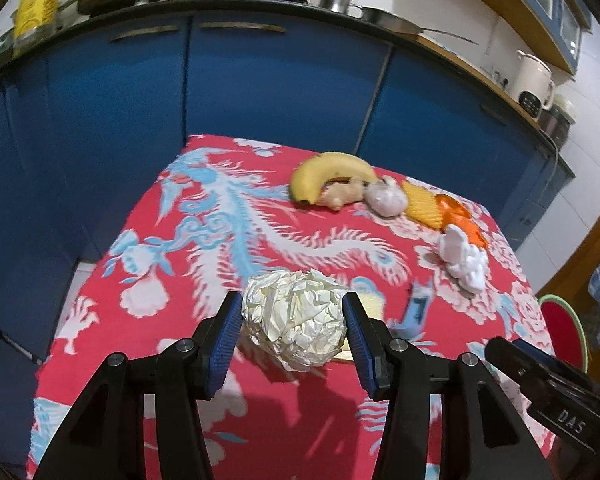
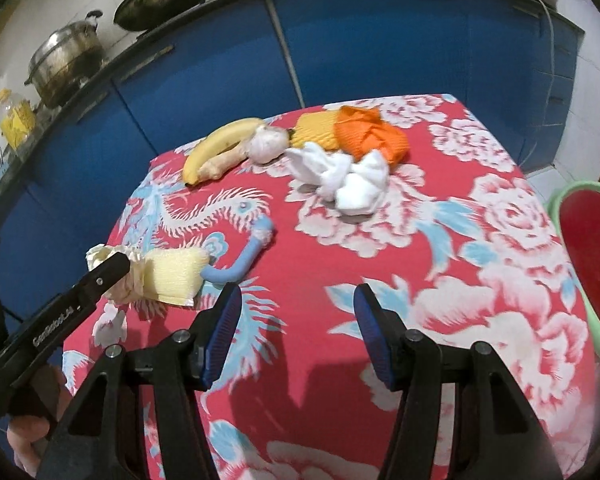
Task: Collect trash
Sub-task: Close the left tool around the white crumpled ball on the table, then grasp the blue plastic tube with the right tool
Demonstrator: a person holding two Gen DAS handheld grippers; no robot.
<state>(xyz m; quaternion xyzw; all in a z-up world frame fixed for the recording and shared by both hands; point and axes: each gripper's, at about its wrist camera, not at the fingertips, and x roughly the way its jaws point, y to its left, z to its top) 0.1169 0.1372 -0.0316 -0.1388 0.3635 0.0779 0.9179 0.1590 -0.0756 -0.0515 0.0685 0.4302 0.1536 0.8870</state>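
Left gripper [image 1: 294, 326] clamps a crumpled foil ball [image 1: 296, 320] over the near left part of a red floral tablecloth [image 1: 204, 248]; right gripper [image 2: 298, 332] hangs open and empty.

Near: one foil ball, probably light, crushable and a little slick, so best squeezed gently across its middle. Just behind it lie one pale yellow sponge [image 2: 176, 278] and one blue curved piece [image 2: 244, 256]. Farther right sits one crumpled white tissue [image 2: 344, 180], soft and nearly weightless; pinch a raised fold. Farthest: one banana [image 2: 220, 146], one ginger root [image 2: 224, 160], one garlic bulb [image 2: 266, 144], one yellow cloth [image 2: 314, 130], one orange cloth [image 2: 370, 132]. One red-and-green basin [image 2: 592, 236] stands off the right edge.
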